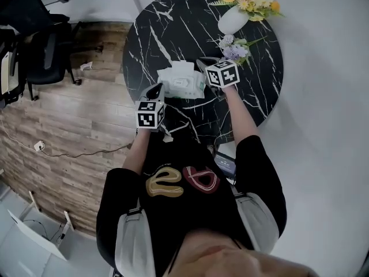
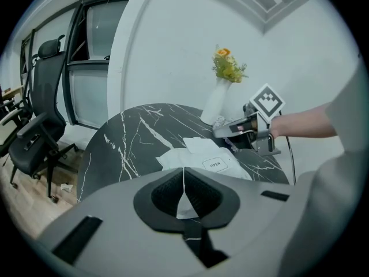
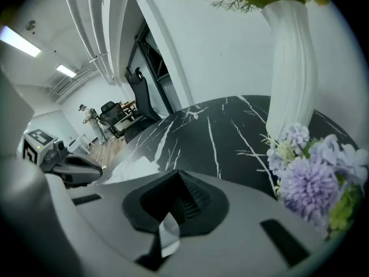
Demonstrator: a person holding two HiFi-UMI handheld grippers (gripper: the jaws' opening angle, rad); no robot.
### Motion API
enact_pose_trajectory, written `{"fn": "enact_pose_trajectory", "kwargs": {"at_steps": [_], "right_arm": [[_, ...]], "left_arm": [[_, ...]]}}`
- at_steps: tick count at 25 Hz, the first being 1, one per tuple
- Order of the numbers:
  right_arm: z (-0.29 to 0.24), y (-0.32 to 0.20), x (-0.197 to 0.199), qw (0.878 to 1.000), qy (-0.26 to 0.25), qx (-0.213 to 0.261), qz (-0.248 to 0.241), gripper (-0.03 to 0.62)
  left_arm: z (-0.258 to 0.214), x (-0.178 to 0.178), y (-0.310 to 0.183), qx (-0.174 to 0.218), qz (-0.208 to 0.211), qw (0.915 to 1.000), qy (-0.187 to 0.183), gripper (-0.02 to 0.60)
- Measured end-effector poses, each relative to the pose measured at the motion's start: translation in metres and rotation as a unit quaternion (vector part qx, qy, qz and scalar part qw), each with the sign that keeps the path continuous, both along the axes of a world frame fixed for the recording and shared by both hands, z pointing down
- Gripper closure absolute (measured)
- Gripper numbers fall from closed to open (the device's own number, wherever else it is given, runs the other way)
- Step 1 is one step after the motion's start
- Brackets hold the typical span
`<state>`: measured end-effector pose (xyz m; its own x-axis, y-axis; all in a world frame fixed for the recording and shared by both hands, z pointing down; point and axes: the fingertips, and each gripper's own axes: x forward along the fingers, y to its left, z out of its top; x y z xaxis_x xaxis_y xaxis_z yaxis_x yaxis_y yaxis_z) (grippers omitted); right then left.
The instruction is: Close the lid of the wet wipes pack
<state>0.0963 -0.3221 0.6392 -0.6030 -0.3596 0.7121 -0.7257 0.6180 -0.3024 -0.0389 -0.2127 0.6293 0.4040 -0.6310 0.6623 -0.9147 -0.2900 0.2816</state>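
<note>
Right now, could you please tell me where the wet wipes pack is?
In the head view, the wet wipes pack lies near the middle of the black table, between the left gripper and the right gripper, with the white vase beyond it.

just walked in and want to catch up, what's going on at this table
A person stands at a round black marble table with a gripper in each hand. A wet wipes pack lies on it. The left gripper, jaws shut, points at the pack from the near edge. The right gripper, also shut, is held by the pack's right end. Neither is gripping the pack.
</note>
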Motion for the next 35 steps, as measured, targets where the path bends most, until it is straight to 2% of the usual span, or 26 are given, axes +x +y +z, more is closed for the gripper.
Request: {"fn": "enact_pose_trajectory", "kwargs": {"at_steps": [7, 14, 18, 26, 35], "right_arm": [[0.020, -0.002, -0.003, 0.999, 0.022, -0.017, -0.040, 0.583], [0.029, 0.000, -0.010, 0.996, 0.015, -0.046, -0.080, 0.583], [0.032, 0.000, -0.012, 0.995, 0.007, -0.054, -0.079, 0.583], [0.017, -0.005, -0.017, 0.994, -0.061, -0.070, -0.054, 0.583], [0.004, -0.002, -0.018, 0.994, -0.070, -0.056, -0.061, 0.583]], "left_arm": [[0.008, 0.003, -0.003, -0.018, 0.007, 0.9998, -0.003, 0.560], [0.019, 0.005, -0.001, -0.041, 0.006, 0.9990, -0.013, 0.560], [0.023, 0.006, -0.001, -0.048, -0.002, 0.9988, -0.010, 0.560], [0.024, 0.006, -0.001, -0.050, -0.004, 0.9987, -0.008, 0.560], [0.023, 0.009, -0.002, -0.049, 0.002, 0.9988, -0.007, 0.560]]}}
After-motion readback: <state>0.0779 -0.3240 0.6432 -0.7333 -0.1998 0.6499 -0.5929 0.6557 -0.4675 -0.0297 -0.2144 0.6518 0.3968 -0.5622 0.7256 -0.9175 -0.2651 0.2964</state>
